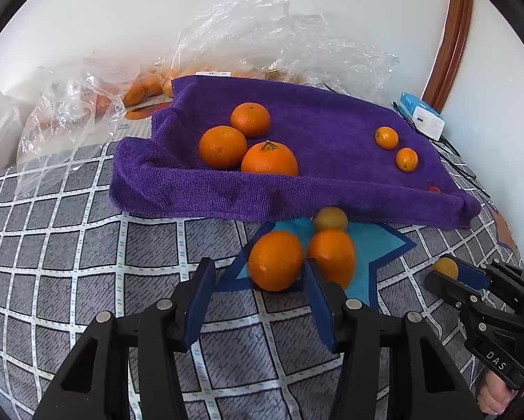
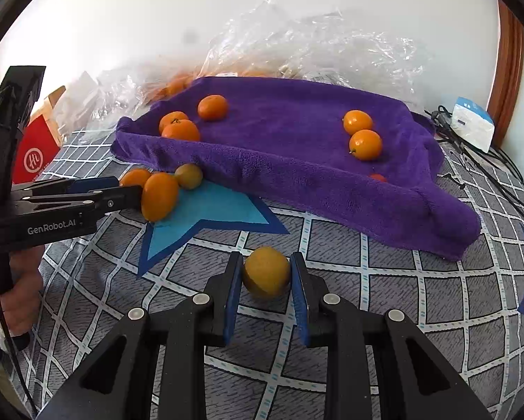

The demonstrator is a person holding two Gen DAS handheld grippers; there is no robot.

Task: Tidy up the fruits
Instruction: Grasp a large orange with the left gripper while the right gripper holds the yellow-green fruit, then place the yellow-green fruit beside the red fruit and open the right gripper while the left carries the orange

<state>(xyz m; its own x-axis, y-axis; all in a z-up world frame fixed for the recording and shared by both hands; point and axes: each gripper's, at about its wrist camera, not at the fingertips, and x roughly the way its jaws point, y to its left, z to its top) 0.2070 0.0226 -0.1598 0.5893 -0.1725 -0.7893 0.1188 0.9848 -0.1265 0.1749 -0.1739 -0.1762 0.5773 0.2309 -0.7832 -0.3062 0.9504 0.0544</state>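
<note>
At the far left a red carton (image 2: 34,154) and crumpled clear plastic bags (image 1: 69,112) with more fruit lie on the checked bedspread (image 1: 69,245). Next, the purple towel (image 1: 297,182) forms a shallow tray: three mandarins (image 1: 223,147) cluster on its left part, two smaller kumquats (image 1: 387,138) sit well apart on its right, and something small and red shows at the near right fold. In front of the towel, on a blue star patch (image 2: 213,210), three loose fruits lie touching. The left gripper (image 1: 258,280) has its jaws wide, one pad to the left of an orange mandarin (image 1: 275,259) and the other wedged between it and its oblong neighbour (image 1: 332,255), behind which sits a greenish-yellow fruit (image 1: 330,218). To grasp cleanly, I would ease forward until the pads pass the mandarin's widest part, then close gently so the neighbour is not shoved away. Further right, the right gripper (image 2: 266,273) has narrow jaws around a dull yellow-orange fruit (image 2: 266,271), pads at both flanks, apparently holding it just above or on the bedspread. It looks best lifted straight up, carried over the towel's raised edge, and released low among like fruits so it does not roll. At the far right a blue-and-white packet (image 2: 472,126) and cables lie.
</note>
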